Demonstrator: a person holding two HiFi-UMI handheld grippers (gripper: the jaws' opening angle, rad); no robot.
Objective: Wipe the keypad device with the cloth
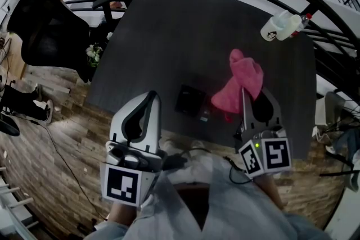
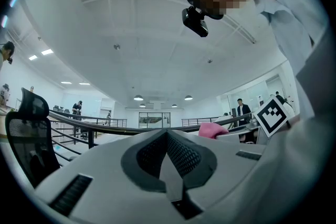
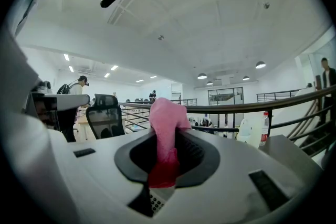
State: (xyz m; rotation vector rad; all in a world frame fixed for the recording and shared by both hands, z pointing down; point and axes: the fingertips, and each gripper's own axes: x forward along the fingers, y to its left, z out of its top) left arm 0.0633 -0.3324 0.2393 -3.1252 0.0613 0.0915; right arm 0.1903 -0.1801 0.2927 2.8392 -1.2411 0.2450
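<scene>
Looking down in the head view, you have the table [image 1: 169, 25] dark and mostly bare. The keypad [image 1: 189, 100] lies flat close to the near edge, between your two grippers. The cloth [image 1: 241, 84], pink and bunched, sits just right of the keypad. Whether the two touch cannot be told. Your right gripper [image 1: 244, 99] points into the cloth from the near edge, with its marker cube [image 1: 265, 157] toward you. Your left gripper [image 1: 149, 99] lies over the near edge left of the keypad, apart from it. A white bottle [image 1: 279, 27] lies near the far right corner. A black chair [image 1: 48, 31] stands on the floor off the table's left edge.

Left gripper view: the left gripper [image 2: 167, 135] has its jaws pressed fully together with nothing between them. It is tilted up toward the ceiling. The cloth [image 2: 212, 130] shows as a pink lump past the jaws to the right, next to the other gripper's cube [image 2: 273, 114]. The chair [image 2: 26, 136] is at far left.

Right gripper view: the right gripper [image 3: 173, 138] is clamped on the cloth [image 3: 166, 123], which stands up out of the jaws in a pink fold and fills the gap between the pads. The bottle [image 3: 247, 132] stands beyond to the right. The chair [image 3: 105, 115] is to the left. The keypad does not show here.
</scene>
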